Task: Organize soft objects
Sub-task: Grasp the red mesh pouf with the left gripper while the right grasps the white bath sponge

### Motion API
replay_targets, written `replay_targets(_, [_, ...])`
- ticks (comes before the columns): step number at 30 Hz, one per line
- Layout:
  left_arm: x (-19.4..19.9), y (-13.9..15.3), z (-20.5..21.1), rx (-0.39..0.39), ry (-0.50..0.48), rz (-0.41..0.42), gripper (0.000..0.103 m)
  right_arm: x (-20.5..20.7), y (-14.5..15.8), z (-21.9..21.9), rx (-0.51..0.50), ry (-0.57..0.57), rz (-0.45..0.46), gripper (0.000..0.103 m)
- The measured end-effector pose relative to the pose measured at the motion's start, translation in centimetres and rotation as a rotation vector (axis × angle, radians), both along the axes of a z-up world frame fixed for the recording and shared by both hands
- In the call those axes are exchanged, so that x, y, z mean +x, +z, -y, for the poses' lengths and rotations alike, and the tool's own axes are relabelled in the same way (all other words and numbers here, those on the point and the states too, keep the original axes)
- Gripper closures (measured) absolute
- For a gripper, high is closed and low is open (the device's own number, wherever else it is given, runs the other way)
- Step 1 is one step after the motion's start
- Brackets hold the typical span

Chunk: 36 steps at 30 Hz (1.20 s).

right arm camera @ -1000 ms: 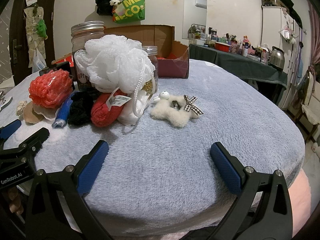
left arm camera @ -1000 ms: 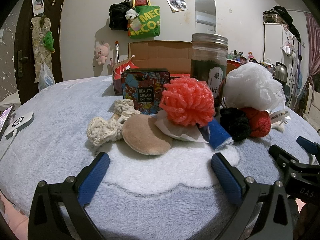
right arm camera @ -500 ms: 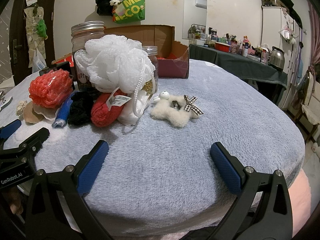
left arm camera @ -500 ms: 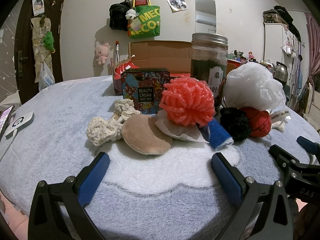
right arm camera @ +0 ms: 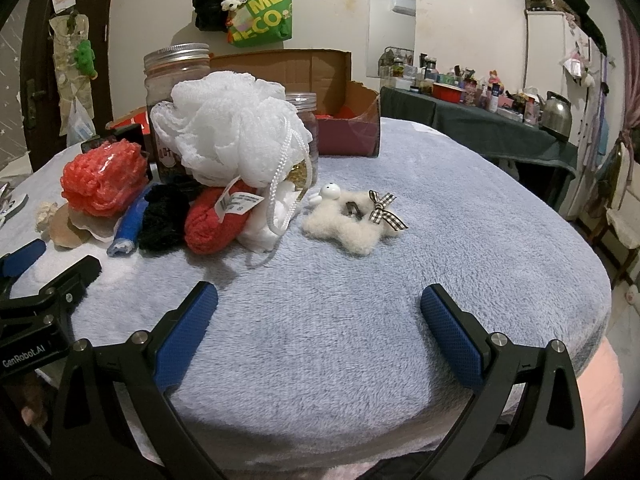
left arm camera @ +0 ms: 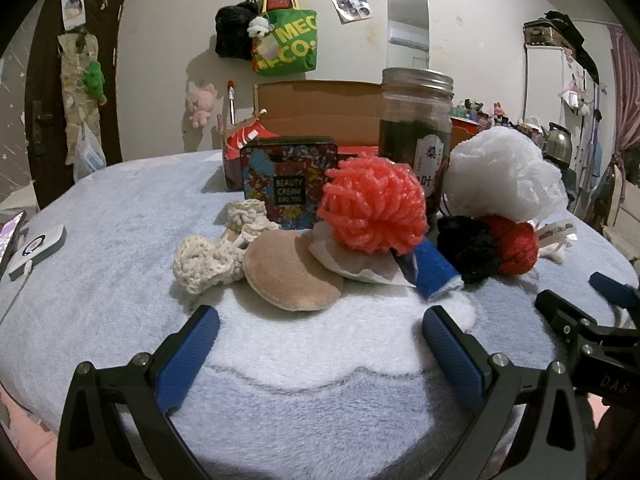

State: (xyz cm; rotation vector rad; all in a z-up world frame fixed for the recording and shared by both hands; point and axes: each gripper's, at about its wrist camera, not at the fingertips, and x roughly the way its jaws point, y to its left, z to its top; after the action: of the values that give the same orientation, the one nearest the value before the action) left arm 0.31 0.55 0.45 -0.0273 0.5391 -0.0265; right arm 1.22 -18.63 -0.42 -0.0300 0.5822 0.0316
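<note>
A pile of soft things lies on the blue-grey fleece table. In the left wrist view I see a cream crochet piece (left arm camera: pixel 208 260), a tan round puff (left arm camera: pixel 290 276), a coral bath pouf (left arm camera: pixel 374 204), a black scrunchie (left arm camera: pixel 468 246), a red knit piece (left arm camera: pixel 516 246) and a white mesh pouf (left arm camera: pixel 504 174). My left gripper (left arm camera: pixel 320 344) stands open just short of the puff, holding nothing. In the right wrist view a cream fuzzy star clip (right arm camera: pixel 352 224) with a checked bow lies apart to the right of the white mesh pouf (right arm camera: pixel 228 132). My right gripper (right arm camera: pixel 320 316) is open and holds nothing.
Behind the pile stand a patterned tin (left arm camera: pixel 290 182), a tall glass jar (left arm camera: pixel 416 136), a smaller jar (right arm camera: pixel 304 128) and an open cardboard box (right arm camera: pixel 344 120). A blue tube (left arm camera: pixel 434 272) lies among the soft things. A white device (left arm camera: pixel 36 248) sits at the table's left edge.
</note>
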Motion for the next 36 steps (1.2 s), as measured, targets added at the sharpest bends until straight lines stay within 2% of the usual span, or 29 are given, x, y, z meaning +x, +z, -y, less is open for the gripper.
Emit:
replay_targets(2, [0.1, 0.6, -0.5, -0.02, -0.008, 0.001, 0.0, 0.0, 0.5, 0.2, 0.006, 0.006, -0.006, 0.0])
replay_targets(7, [0.4, 2.2, -0.9, -0.006, -0.03, 0.041, 0.0, -0.6, 2.8, 1.0, 0.012, 0.015, 0.02, 0.0])
replay_targets(14, [1.6, 4.5, -0.8, 0.001, -0.106, 0.051, 0.0, 0.6, 5.8, 1.7, 0.085, 0.07, 0.066, 0.0])
replay_targets(21, [3.2, 5.6, -0.4, 0.023, -0.156, 0.047, 0.0, 3.2, 8.7, 1.4, 0.15, 0.182, 0.094, 0.0])
replay_targets(26, [4.7, 6.0, 0.0, 0.022, -0.188, 0.023, 0.001, 5.9, 8.6, 0.5, 0.145, 0.261, 0.051, 0.0])
replay_targets(32, [6.6, 5.2, 0.2, 0.003, -0.229, -0.051, 0.016, 9.3, 7.7, -0.3, 0.172, 0.387, -0.044, 0.0])
replay_targets(35, [7.1, 4.5, 0.3, -0.006, -0.243, -0.089, 0.033, 10.1, 7.0, -0.5, 0.205, 0.433, -0.081, 0.001])
replay_targets(36, [7.1, 4.3, 0.2, -0.013, -0.252, -0.099, 0.041, 10.4, 6.8, -0.6, 0.219, 0.454, -0.098, 0.009])
